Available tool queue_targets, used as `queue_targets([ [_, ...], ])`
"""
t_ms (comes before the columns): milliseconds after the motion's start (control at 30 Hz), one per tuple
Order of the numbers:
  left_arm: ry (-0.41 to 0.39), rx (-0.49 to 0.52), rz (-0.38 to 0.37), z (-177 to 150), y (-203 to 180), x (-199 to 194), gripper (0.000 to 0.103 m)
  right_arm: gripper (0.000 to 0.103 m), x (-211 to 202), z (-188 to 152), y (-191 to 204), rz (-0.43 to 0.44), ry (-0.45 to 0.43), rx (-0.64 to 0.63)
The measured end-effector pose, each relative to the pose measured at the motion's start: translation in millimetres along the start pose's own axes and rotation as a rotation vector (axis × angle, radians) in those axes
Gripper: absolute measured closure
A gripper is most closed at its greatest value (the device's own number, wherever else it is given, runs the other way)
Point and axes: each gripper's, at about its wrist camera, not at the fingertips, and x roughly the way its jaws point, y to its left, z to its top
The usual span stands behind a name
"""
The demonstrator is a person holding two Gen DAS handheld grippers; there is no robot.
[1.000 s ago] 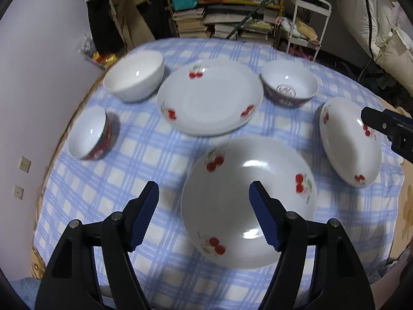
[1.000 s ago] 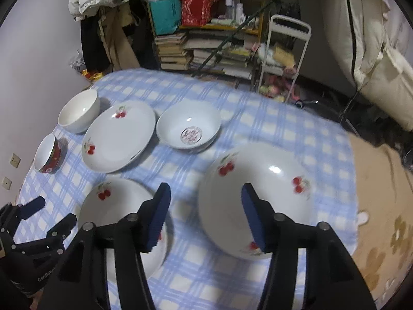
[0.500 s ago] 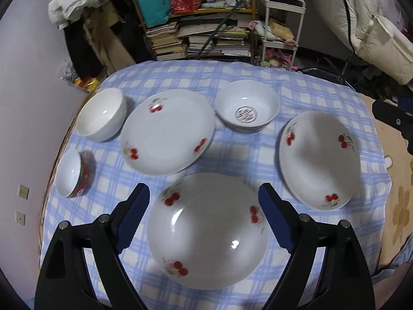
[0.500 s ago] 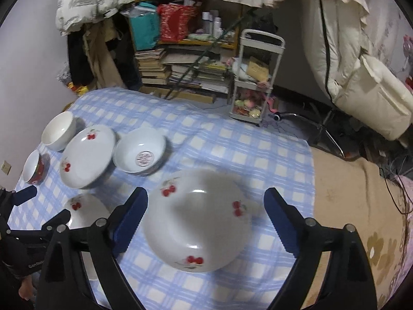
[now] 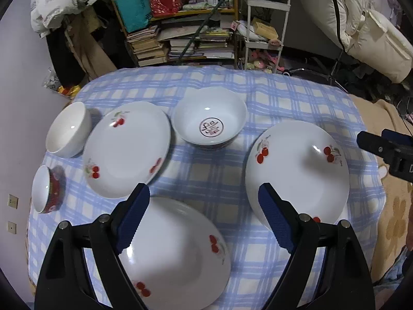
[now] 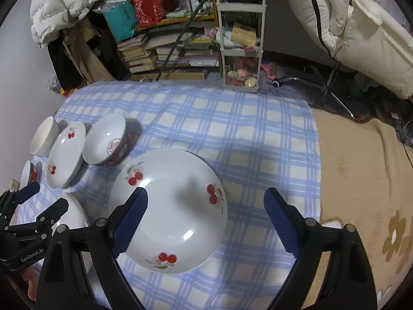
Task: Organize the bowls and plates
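Three white cherry-print plates lie on the blue checked cloth (image 5: 206, 180): a near plate (image 5: 170, 253), a right plate (image 5: 296, 170) and a far-left plate (image 5: 126, 149). A bowl with a red emblem (image 5: 209, 126), a plain white bowl (image 5: 68, 129) and a small red bowl (image 5: 45, 192) stand around them. My left gripper (image 5: 202, 199) hangs open above the near plate's far rim, holding nothing. My right gripper (image 6: 206, 201) is open over the right plate (image 6: 170, 209), also holding nothing. The left gripper (image 6: 42, 200) shows at the right wrist view's left edge.
A brown flowered blanket (image 6: 361, 180) covers the surface right of the cloth. Behind the table are stacked books (image 5: 180, 41), a white trolley (image 6: 241, 44) and an office chair base (image 6: 322, 85). A wall (image 5: 15, 103) runs along the left.
Both grippers opened wider and drew back and to the right from the plates, so more of the table and room shows. No dish has moved.
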Motion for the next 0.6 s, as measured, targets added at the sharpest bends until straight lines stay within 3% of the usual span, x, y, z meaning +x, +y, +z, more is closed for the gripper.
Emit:
queue_targets([
  [400, 0.139, 0.009, -0.058, 3.5, -25.9, 55.3, 0.018, 0.009, 49.9, -16.4, -11.7, -0.008, 0.103, -0.018],
  [533, 0.173, 0.016, -0.076, 1.4, -30.9, 67.8, 0.018, 0.017, 59.1, -22.4, -16.2, 0.007, 0.127, -0.012],
  [600, 0.18, 0.019, -0.076, 0.4, -32.7, 71.8, 0.018, 0.03, 61.8, -25.0, -16.8, 0.017, 0.132, -0.015],
])
